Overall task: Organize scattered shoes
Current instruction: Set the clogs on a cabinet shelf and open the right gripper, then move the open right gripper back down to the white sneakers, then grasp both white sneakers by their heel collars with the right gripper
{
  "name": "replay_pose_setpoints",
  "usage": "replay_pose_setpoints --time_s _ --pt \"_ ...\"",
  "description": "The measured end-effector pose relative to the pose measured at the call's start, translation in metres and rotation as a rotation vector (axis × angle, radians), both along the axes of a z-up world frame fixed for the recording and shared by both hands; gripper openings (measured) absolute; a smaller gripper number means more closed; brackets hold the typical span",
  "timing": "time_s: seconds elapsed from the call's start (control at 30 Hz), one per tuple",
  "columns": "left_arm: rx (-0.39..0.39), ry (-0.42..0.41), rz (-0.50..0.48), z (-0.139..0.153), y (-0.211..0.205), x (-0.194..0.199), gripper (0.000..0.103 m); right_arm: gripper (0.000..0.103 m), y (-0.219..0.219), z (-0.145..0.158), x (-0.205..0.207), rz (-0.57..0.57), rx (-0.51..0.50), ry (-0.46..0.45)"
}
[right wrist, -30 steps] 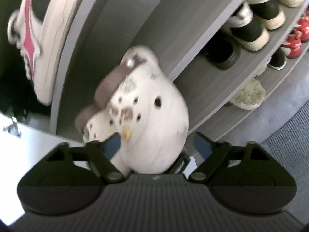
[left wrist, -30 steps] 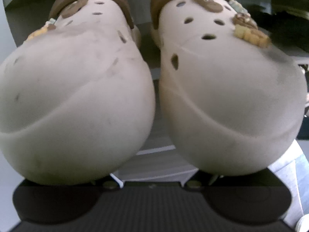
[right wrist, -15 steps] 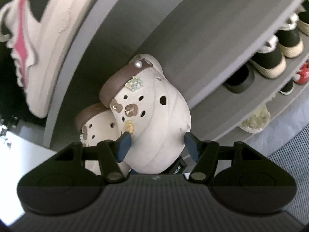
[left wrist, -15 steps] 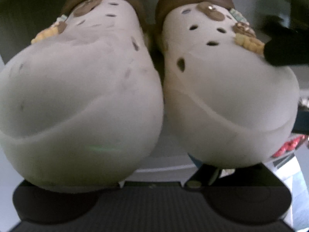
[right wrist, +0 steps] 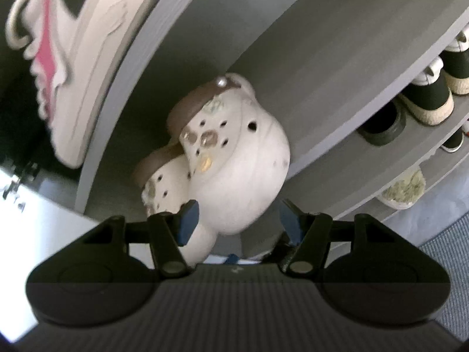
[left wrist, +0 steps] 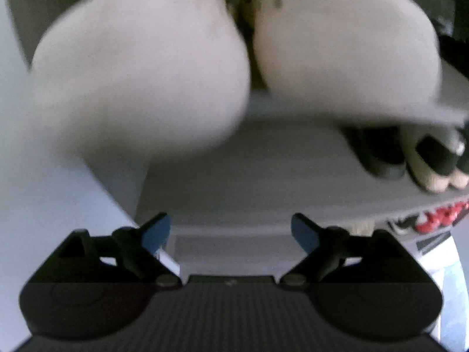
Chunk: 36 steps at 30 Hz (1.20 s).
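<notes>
Entry, shoe rack, clog pair.

Item: two cream foam clogs with brown heel straps and small charms [right wrist: 234, 158], standing side by side and touching on a grey wood-grain rack shelf [right wrist: 296, 67], toes toward me. In my left wrist view their rounded toes [left wrist: 140, 67] fill the upper frame, blurred.

Step in hand: I judge the placing of this pair finished and the release under way; both tools look clear of the clogs.

Left gripper [left wrist: 230, 233]: blue-padded fingers [left wrist: 155, 233] spread wide, nothing between them. They have just been opening further. It sits below the clog toes, pitched steeply down over the front of the lower shelf.

Right gripper [right wrist: 237, 220]: fingers [right wrist: 187, 221] apart at a middling gap. The nearer clog's toe shows between the tips in my view, but I see no pad pressing on it, so I read it as free. These jaws have been narrowing a little. The tool points gently downward and is rolled, so the shelves run diagonally across my view.

Neighbours: a white trainer with pink trim [right wrist: 61, 58] on the shelf above; black slip-ons with straw-coloured soles [right wrist: 431, 99] on the shelf below; red shoes [left wrist: 439, 217] lower still.

Next move, as I judge it: draw both tools straight back without nudging the toes, then look to the floor for the next stray shoe.
</notes>
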<state>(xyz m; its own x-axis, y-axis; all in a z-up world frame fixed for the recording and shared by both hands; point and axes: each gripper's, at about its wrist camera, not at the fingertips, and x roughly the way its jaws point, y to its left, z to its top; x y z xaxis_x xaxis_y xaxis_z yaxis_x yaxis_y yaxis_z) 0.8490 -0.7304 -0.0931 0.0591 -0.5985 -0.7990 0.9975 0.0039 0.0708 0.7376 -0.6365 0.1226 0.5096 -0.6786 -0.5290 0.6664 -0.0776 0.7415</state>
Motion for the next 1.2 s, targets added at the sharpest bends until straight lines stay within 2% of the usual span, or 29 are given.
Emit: replay_pose_setpoints --time_s 0.1,0.17,0.23,0.3,0.47,0.53,0.6,0.7,0.8,0.9,0.93,1.0,1.07,1.17,1.2 --pt "0.046 -0.026 -0.056 -0.018 0.029 -0.011 0.091 0.064 0.025 0.002 -0.001 0.026 -0.016 0.080" --pt "0.062 -0.047 -0.101 -0.042 0.080 -0.002 0.091 0.064 0.048 0.004 -0.003 0.021 -0.009 0.124" --pt "0.084 -0.051 -0.138 -0.034 0.112 0.012 0.091 0.064 0.084 0.004 -0.014 -0.021 0.033 0.156" --pt "0.116 -0.049 -0.189 -0.037 0.139 0.006 0.091 0.064 0.116 0.001 -0.026 -0.067 0.084 0.173" --pt "0.135 -0.059 -0.286 -0.037 0.201 -0.018 0.091 0.064 0.222 -0.013 -0.074 -0.282 0.302 0.215" --pt "0.137 -0.071 -0.323 -0.019 0.233 -0.011 0.092 0.064 0.280 -0.027 -0.112 -0.444 0.405 0.168" --pt "0.147 -0.078 -0.341 -0.016 0.246 -0.022 0.094 0.064 0.322 -0.040 -0.145 -0.577 0.478 0.129" --pt "0.169 -0.117 -0.323 -0.033 0.268 -0.040 0.095 0.064 0.381 -0.069 -0.209 -0.797 0.572 0.096" --pt "0.213 -0.147 -0.247 -0.060 0.292 -0.056 0.095 0.064 0.426 -0.118 -0.283 -1.010 0.639 -0.002" --pt "0.275 -0.135 -0.227 -0.091 0.328 -0.081 0.095 0.064 0.453 -0.171 -0.357 -1.126 0.707 -0.048" --pt "0.288 -0.138 -0.234 -0.099 0.335 -0.087 0.095 0.064 0.459 -0.183 -0.373 -1.160 0.718 -0.059" --pt "0.297 -0.180 -0.314 -0.125 0.365 -0.112 0.095 0.071 0.475 -0.211 -0.407 -1.254 0.721 -0.100" --pt "0.304 -0.210 -0.370 -0.152 0.385 -0.132 0.095 0.071 0.485 -0.243 -0.438 -1.331 0.723 -0.119" --pt "0.388 -0.242 -0.437 -0.182 0.393 -0.160 0.091 0.072 0.490 -0.284 -0.468 -1.368 0.751 -0.109" --pt "0.414 -0.249 -0.458 -0.189 0.393 -0.170 0.091 0.072 0.489 -0.302 -0.478 -1.345 0.763 -0.083"
